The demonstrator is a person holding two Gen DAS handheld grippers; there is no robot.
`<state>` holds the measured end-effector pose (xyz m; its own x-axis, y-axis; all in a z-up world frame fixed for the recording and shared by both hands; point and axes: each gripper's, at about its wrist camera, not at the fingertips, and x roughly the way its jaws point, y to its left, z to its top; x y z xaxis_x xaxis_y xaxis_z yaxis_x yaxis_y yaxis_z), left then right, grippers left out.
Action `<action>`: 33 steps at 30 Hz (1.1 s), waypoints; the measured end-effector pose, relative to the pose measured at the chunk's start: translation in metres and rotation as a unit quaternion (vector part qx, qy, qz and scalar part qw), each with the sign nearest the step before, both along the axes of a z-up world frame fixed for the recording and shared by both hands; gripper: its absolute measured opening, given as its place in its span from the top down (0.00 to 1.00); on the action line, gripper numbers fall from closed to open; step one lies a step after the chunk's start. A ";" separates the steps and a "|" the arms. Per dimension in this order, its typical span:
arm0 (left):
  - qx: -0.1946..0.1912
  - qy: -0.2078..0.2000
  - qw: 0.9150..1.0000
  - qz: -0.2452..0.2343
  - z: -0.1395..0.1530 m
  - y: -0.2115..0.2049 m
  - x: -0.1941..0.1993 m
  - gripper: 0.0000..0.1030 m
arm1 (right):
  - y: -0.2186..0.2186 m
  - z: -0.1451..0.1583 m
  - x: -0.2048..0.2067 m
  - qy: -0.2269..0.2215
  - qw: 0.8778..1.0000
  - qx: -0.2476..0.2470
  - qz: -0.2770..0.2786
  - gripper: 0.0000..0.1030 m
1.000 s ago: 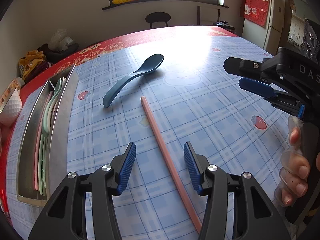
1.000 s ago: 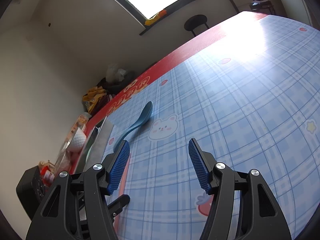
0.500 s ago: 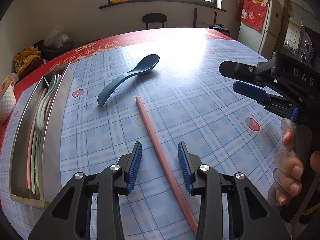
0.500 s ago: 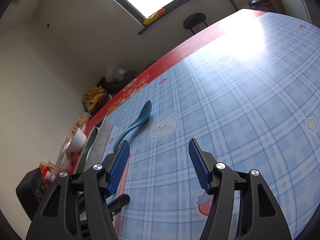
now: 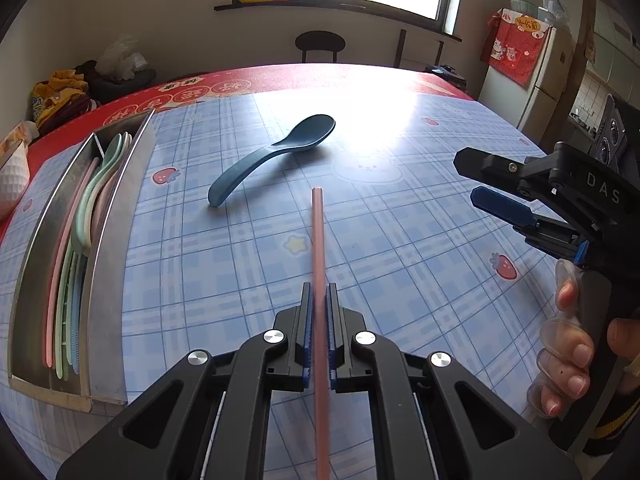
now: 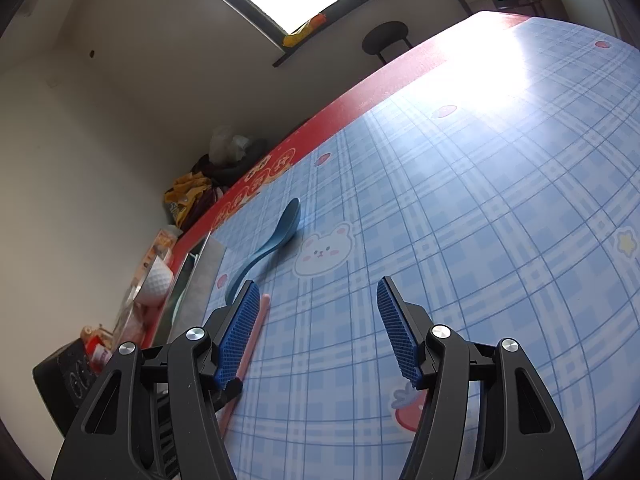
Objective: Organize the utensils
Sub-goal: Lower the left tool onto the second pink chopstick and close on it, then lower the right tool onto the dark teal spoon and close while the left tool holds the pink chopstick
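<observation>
My left gripper is shut on a pink chopstick that points away from me along the blue checked tablecloth. A dark blue spoon lies beyond its tip, bowl to the right. A steel utensil tray at the left holds several pastel spoons and chopsticks. My right gripper is open and empty above the cloth; it shows at the right of the left wrist view. The right wrist view shows the spoon and part of the chopstick beside my left finger.
A white dimpled bowl sits at the table's left edge, past the tray. A black stool stands behind the far edge. Bags lie at the far left. A fridge stands at the right.
My left gripper has closed on the pink chopstick and turned so the stick runs straight ahead. The right gripper has barely moved and stays open.
</observation>
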<state>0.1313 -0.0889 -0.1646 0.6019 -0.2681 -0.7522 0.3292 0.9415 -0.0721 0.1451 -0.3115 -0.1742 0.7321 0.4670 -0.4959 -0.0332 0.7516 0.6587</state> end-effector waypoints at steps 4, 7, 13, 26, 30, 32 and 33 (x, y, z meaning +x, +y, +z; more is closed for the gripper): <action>-0.021 -0.014 1.000 -0.003 0.006 0.005 -0.004 0.94 | -0.002 -0.002 0.000 0.004 1.000 0.005 -0.002 0.42; -0.040 -0.034 0.998 -0.023 0.013 0.010 -0.012 0.94 | -0.004 -0.004 0.000 0.006 1.000 0.010 -0.004 0.42; -0.086 -0.031 0.995 -0.031 0.042 0.035 -0.015 0.94 | -0.008 -0.006 0.001 0.011 1.000 0.016 -0.007 0.42; -0.121 -0.119 0.985 0.008 0.106 0.133 -0.002 0.94 | -0.013 -0.010 0.005 0.018 0.999 0.029 -0.005 0.42; -0.160 -0.119 0.980 0.018 0.107 0.158 0.013 0.94 | -0.010 -0.010 0.009 0.019 0.999 0.027 0.003 0.42; -0.173 -0.116 0.978 0.024 0.104 0.167 0.021 0.94 | -0.007 -0.010 0.010 0.020 0.999 0.024 0.005 0.42; -0.180 -0.114 0.977 0.028 0.102 0.172 0.024 0.94 | -0.006 -0.010 0.011 0.021 0.999 0.023 0.007 0.42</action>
<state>0.1557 0.0830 -0.0630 0.7641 -0.4519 -0.4604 0.3238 0.8859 -0.3321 0.1559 -0.3176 -0.1838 0.7041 0.4997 -0.5045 -0.0144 0.7204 0.6934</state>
